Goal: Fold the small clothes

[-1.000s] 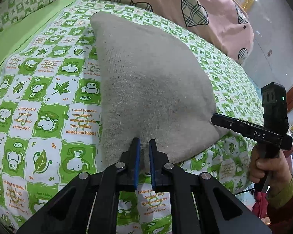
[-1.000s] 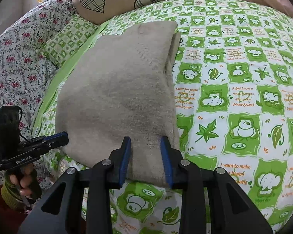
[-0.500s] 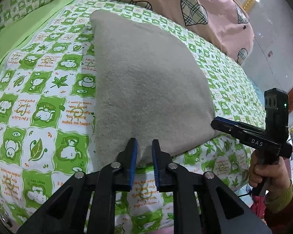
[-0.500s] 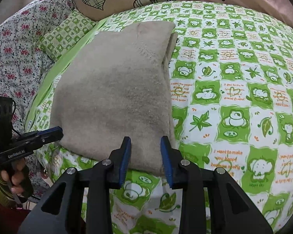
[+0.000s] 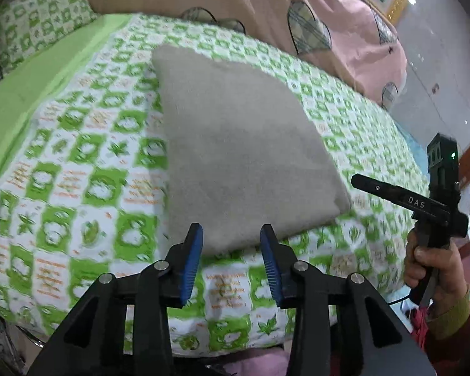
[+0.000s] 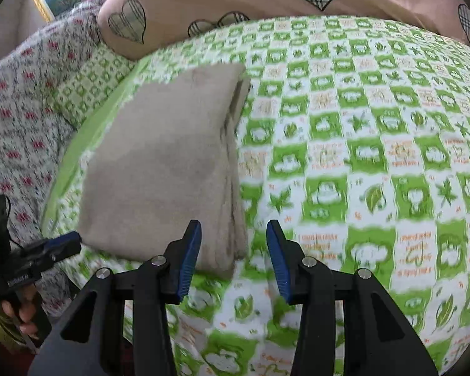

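Observation:
A folded beige knit garment (image 5: pixel 235 150) lies flat on the green-and-white checked bedsheet (image 5: pixel 78 169); it also shows in the right wrist view (image 6: pixel 166 169), with stacked layers along its right edge. My left gripper (image 5: pixel 232 250) is open and empty, just short of the garment's near edge. My right gripper (image 6: pixel 233 247) is open and empty, over the garment's near right corner. Each gripper shows in the other's view: the right one (image 5: pixel 416 200) at the right, the left one (image 6: pixel 31 260) at the lower left.
A pink quilt with plaid hearts (image 5: pixel 266 9) lies across the back of the bed. A green checked pillow (image 6: pixel 91 81) and a floral quilt (image 6: pixel 18 119) lie to the left. The bed's front edge (image 5: pixel 222 341) is just below my grippers.
Both grippers have opened wider, let go of the garment's near edge and drawn back from it. The garment now lies flat on the bed.

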{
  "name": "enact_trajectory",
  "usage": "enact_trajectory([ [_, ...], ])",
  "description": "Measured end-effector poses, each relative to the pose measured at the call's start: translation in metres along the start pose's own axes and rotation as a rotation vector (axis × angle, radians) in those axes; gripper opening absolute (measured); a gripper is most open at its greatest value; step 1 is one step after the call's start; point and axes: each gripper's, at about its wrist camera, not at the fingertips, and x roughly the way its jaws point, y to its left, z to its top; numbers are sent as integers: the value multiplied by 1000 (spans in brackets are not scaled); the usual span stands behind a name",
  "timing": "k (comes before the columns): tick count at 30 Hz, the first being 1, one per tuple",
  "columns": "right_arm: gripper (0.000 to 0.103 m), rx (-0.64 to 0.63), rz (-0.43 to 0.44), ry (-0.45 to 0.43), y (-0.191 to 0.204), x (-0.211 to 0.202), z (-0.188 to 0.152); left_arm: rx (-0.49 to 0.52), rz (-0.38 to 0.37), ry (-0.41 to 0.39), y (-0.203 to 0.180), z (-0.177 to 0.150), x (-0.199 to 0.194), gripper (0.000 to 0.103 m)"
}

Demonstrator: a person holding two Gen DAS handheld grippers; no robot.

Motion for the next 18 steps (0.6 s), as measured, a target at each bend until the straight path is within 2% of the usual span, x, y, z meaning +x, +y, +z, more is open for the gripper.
enact_trajectory([
  [4,45,49,83,-49,-1,14,23,-35,28,-37,13,16,-2,45],
  [6,44,132,111,-44,-10,31,36,-51,29,-33,21,24,3,45],
  [10,43,241,236,-5,-18,64,49,-59,77,-26,28,35,24,46],
  [12,19,206,225,39,-11,79,49,-89,79,22,35,36,39,46],
  [16,14,135,171,3,-7,65,59,-95,61,39,33,32,45,49],
  [18,12,87,104,23,-8,71,59,-101,54,55,34,30,51,49],
])
